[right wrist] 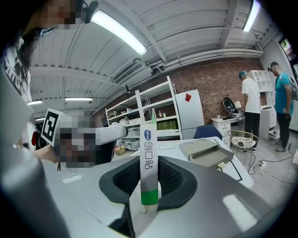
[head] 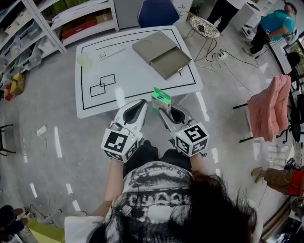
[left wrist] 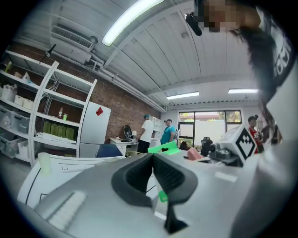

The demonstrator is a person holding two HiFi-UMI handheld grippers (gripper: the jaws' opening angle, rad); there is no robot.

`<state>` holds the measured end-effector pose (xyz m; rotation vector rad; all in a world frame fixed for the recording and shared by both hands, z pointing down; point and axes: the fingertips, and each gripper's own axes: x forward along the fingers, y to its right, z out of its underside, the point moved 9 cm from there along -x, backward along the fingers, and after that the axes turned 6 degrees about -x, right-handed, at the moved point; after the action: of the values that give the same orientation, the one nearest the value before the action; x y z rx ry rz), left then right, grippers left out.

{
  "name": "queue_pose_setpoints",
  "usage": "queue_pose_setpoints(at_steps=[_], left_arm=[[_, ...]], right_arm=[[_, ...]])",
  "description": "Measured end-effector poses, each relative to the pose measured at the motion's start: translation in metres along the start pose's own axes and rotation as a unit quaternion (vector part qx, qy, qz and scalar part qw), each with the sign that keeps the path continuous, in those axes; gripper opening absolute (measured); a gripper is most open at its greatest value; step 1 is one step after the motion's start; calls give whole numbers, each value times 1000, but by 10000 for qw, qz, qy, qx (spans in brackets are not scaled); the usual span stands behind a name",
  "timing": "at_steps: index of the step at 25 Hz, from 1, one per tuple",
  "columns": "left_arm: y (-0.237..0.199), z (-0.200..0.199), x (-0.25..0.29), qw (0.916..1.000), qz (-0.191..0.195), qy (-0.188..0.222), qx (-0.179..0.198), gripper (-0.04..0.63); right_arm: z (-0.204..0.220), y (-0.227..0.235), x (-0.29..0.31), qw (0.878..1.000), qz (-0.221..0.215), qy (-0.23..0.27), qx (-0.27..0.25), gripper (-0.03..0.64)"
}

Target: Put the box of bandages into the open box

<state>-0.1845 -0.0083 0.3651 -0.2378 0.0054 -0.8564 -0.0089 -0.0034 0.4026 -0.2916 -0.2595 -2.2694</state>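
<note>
In the head view the box of bandages, white with green ends, stands upright in my right gripper, which is shut on it just short of the table's near edge. In the right gripper view the box is pinched on its narrow sides between the dark pads. The open box, grey with a shallow drawer pulled out, lies at the table's far right. My left gripper hangs beside the right one, its jaws shut with nothing between them.
The white table bears black outlines, a power strip and a pale cup. Behind it stands a blue chair. Shelves line the left. A wire stool, cables, a pink-draped chair and people are at right.
</note>
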Motion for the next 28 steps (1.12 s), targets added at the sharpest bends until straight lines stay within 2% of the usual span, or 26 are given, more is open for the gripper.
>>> queue_pose_setpoints(at_steps=[12,22,28], left_arm=[[-21,7,14,9993,232,-191,-238,0],[-41,0,38,9991,72,-113,-401,0],[-50,-5,74,9994,-21,-162,-303,0]], right_arm=[[0,8,18,9993,246,-205,209,92],[-5,40,46,9992,96,-180,352,92],[-7,79,64,9985,22,-241,481,92]])
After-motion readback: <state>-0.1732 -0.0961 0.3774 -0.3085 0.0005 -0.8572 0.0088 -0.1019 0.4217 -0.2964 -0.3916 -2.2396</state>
